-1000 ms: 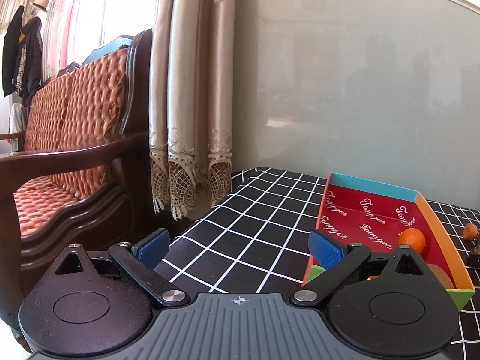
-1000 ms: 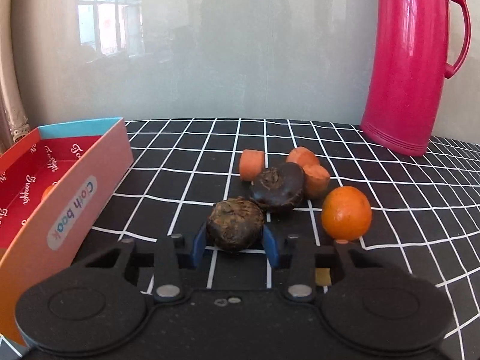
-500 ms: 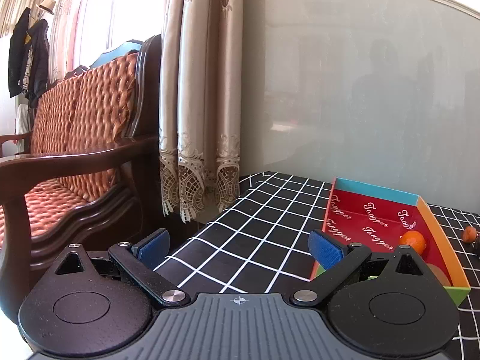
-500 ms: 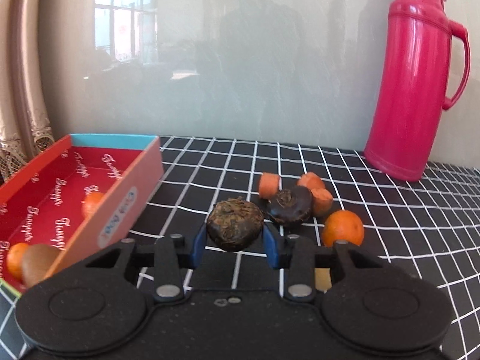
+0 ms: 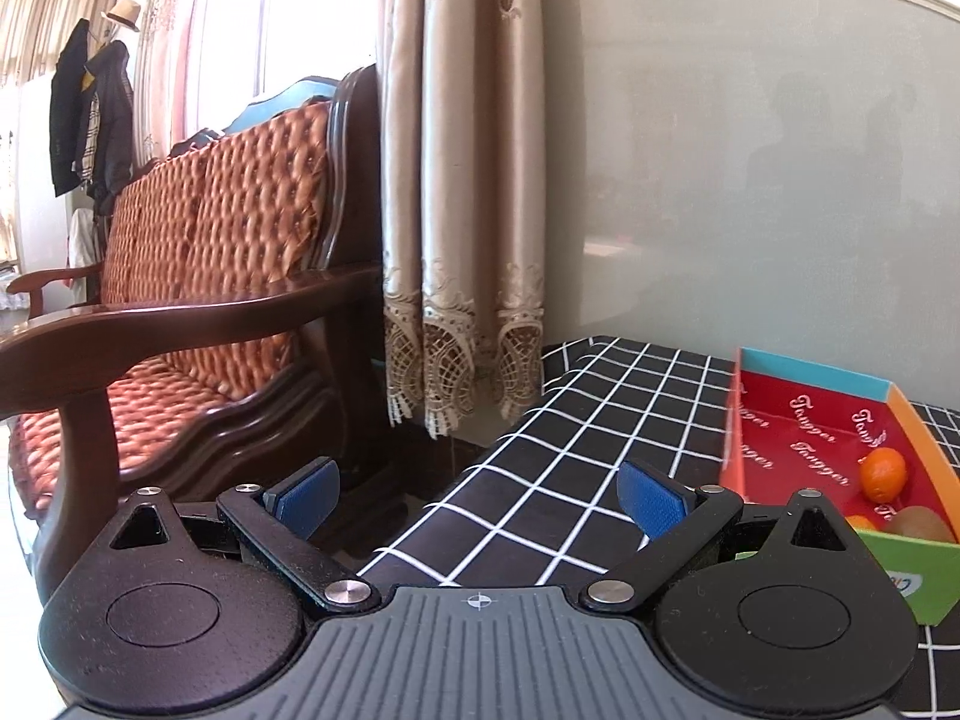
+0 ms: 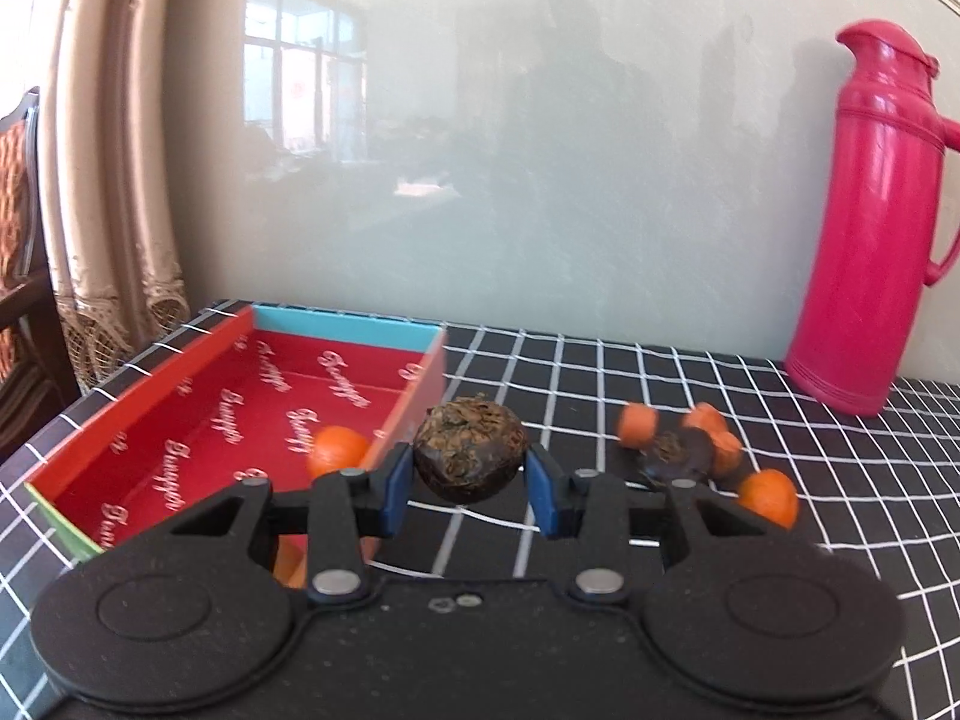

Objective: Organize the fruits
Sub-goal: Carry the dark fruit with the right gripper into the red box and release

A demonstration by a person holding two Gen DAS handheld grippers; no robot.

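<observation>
Box (image 6: 180,396) lies left of the loose fruits (image 6: 690,450) — flask (image 6: 864,228) far right.

In the right wrist view, the pile of orange chunks and a dark wrinkled fruit (image 6: 681,450) on the black checked tablecloth (image 6: 780,468) is blurred, and the pink plastic thermos (image 6: 864,228) is cut off by the right edge. In the left wrist view, the black gripper frame hides the near corner of the red cardboard tray (image 5: 798,420), covering part of a brown fuzzy fruit (image 5: 921,521) and most of a small orange fruit (image 5: 859,521) there.
</observation>
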